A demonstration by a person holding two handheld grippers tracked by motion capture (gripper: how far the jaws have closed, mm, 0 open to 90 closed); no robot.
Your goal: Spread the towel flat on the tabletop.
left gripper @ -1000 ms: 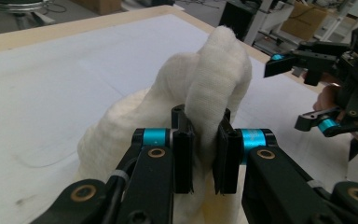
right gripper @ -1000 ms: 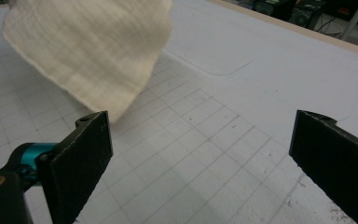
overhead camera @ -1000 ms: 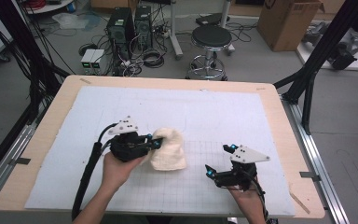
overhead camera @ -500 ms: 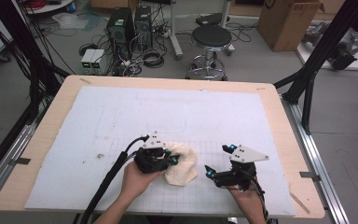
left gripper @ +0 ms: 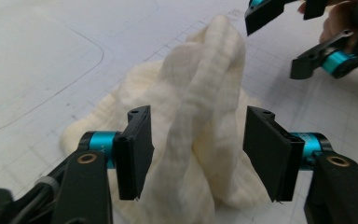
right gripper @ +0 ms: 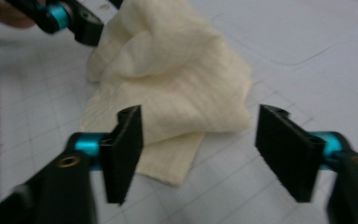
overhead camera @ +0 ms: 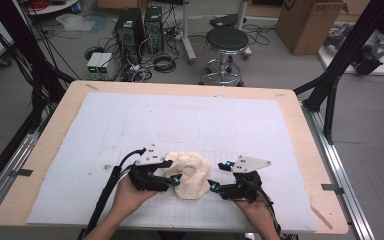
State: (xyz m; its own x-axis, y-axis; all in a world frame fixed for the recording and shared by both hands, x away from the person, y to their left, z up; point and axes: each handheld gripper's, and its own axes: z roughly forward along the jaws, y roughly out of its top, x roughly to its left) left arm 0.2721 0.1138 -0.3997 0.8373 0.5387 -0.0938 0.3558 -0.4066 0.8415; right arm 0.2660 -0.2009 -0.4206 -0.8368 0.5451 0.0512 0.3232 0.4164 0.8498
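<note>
A crumpled cream cloth [overhead camera: 190, 172] lies bunched on the white gridded mat near the front edge. My left gripper [overhead camera: 172, 171] is at the cloth's left side. In the left gripper view its jaws stand open around a raised fold of the cloth [left gripper: 200, 116], and neither pad presses on it. My right gripper [overhead camera: 219, 176] sits just right of the cloth, open, with nothing between its fingers. In the right gripper view the cloth [right gripper: 168, 84] lies a little ahead of the open jaws, and the left gripper [right gripper: 81, 23] is at the cloth's far side.
The white mat [overhead camera: 180, 120] covers most of the wooden table [overhead camera: 300, 130]. Beyond the far edge, on the floor, are a stool [overhead camera: 227, 40], computer towers [overhead camera: 140, 25] and cables. A black frame post [overhead camera: 340, 65] rises at the right.
My left gripper has moved right and toward the front edge, bringing the cloth with it up to the right gripper. The right gripper has stayed put.
</note>
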